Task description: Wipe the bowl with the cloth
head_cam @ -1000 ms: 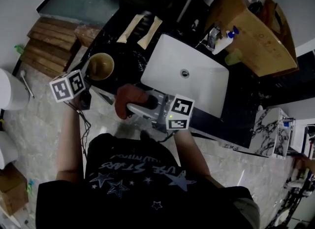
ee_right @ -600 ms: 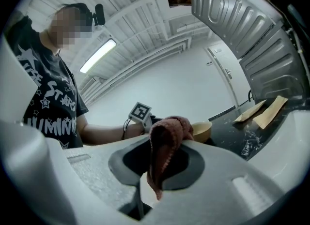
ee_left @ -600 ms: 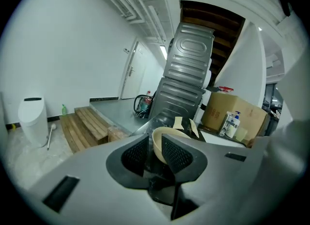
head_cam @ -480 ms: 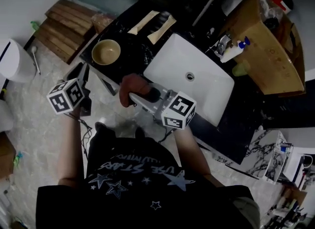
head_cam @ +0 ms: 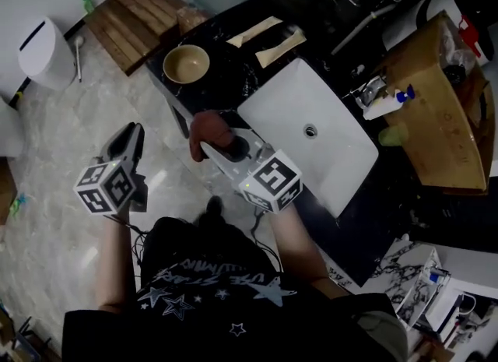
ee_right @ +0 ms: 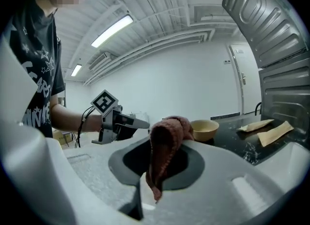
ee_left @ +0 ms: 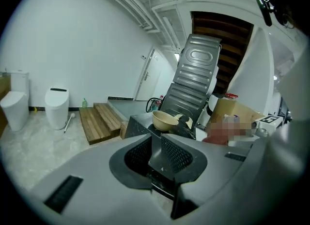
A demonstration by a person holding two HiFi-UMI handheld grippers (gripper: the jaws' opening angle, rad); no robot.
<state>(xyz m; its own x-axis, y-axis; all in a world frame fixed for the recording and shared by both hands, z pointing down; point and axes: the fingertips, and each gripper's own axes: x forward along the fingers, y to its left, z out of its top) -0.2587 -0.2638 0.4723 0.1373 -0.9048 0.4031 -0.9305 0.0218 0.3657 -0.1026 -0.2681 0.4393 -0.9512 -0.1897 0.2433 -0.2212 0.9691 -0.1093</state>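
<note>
**Desk:** What do the two hands have hold of?

**Photographer:** The right gripper (ee_right: 161, 157) is clamped on the cloth (ee_right: 167, 134), a brown rag bunched over the fingertips with its long end hanging down between them. The left gripper (ee_left: 156, 141) carries nothing. Its fingers stand only a narrow gap apart, with bare air between them.

**Desk:** And the bowl?

**Photographer:** The bowl (head_cam: 186, 63) sits upright and untouched on the dark countertop (head_cam: 226, 88), to one side of the white sink (head_cam: 284, 103). It lies beyond the tips of both sets of fingers. Along the left fingers it is almost dead ahead. Along the right fingers it shows just past the cloth and a little to the right.

**Desk:** Which hand is closer?

**Photographer:** The cloth hand, by a small margin, as the head view shows it. The left fingers hang back over the floor, off the counter's edge. As I read it, the empty left fingers must reach straight forward to steady the rim before the cloth goes in.
</note>
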